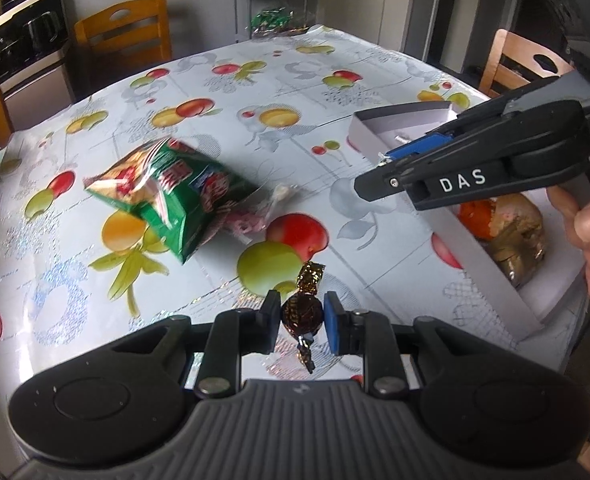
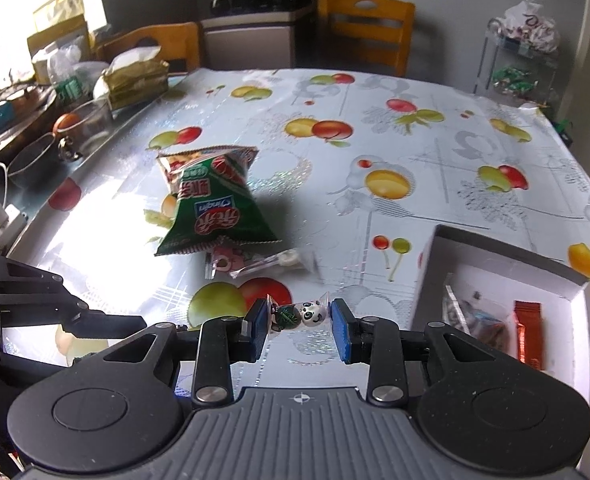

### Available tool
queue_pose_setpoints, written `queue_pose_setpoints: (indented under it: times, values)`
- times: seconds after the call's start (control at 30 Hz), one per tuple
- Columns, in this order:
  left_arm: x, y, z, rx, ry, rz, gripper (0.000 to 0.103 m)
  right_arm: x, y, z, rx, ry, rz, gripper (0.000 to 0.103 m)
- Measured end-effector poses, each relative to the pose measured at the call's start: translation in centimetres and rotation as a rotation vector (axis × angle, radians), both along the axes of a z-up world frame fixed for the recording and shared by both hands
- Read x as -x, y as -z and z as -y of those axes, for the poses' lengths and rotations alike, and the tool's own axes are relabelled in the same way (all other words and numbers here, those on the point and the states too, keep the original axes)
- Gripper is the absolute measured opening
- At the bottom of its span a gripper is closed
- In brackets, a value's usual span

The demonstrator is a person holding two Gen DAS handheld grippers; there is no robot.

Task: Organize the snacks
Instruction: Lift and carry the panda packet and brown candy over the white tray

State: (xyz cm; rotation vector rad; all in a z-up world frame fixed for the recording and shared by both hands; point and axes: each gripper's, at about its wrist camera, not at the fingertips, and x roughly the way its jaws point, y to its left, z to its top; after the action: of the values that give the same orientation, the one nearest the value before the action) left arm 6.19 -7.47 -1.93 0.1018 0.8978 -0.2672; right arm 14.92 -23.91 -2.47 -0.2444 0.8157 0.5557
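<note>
My left gripper (image 1: pixel 302 317) is shut on a round chocolate in a brown and gold twist wrapper (image 1: pixel 301 312), held just above the table. Between the blue pads of my right gripper (image 2: pixel 299 318) sits a clear-wrapped candy with a panda picture (image 2: pixel 301 314), gripped by its ends. In the left wrist view the right gripper (image 1: pixel 379 178) hangs over the near corner of the white box (image 1: pixel 455 236). A green chip bag (image 1: pixel 167 192) (image 2: pixel 215 208) lies mid-table, and a small pink and white wrapped sweet (image 1: pixel 255 216) (image 2: pixel 251 262) lies beside it.
The white box (image 2: pixel 427 264) at the right holds an orange wrapper (image 2: pixel 529 332) and several other snacks. Fruit-print cloth covers the table (image 2: pixel 415 128). Clutter, bowls and a charger line the left edge (image 2: pixel 35 152). Wooden chairs (image 1: pixel 125 30) and a wire rack (image 2: pixel 519 60) stand behind.
</note>
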Motion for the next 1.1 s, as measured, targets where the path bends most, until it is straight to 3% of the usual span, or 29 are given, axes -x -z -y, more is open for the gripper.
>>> queue_pose_setpoints:
  times: [1.1]
  values:
    - [-3.1,-2.8,8.1,0.033,0.204,0.075,0.02,1.0,-1.9,8.9,-0.023,0.209,0.055,0.035]
